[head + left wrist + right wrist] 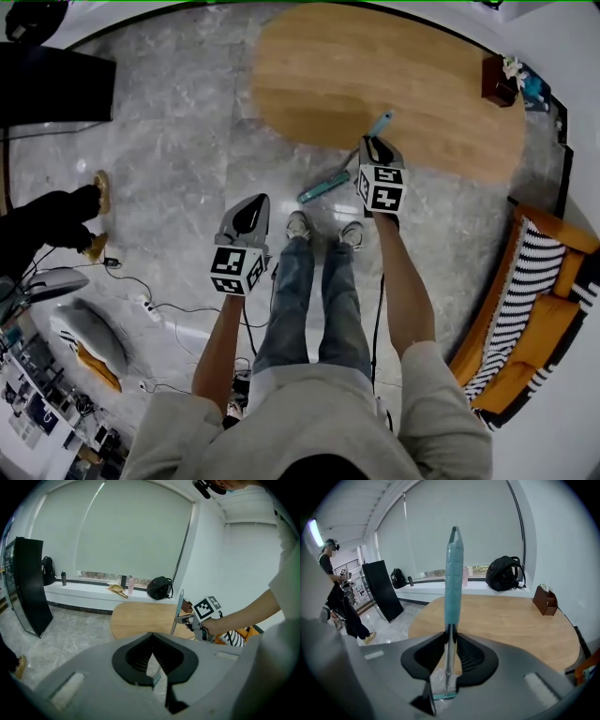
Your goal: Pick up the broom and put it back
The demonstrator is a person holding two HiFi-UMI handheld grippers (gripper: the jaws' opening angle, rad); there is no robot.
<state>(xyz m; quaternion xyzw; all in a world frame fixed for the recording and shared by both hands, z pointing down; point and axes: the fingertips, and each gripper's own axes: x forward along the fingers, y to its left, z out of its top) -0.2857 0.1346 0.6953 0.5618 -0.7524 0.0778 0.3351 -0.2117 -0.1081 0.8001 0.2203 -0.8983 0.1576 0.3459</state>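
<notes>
We clamp right gripper [377,142] on thin broom [323,186] shaft. Brush end may snag floor and pivot loose. Left gripper [249,214] closed, empty.

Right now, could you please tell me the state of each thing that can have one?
Broom: gripped at its shaft, handle up, head down.
Right gripper: shut on the broom.
Left gripper: shut, holding nothing.
Window blind: lowered almost to the sill.
</notes>
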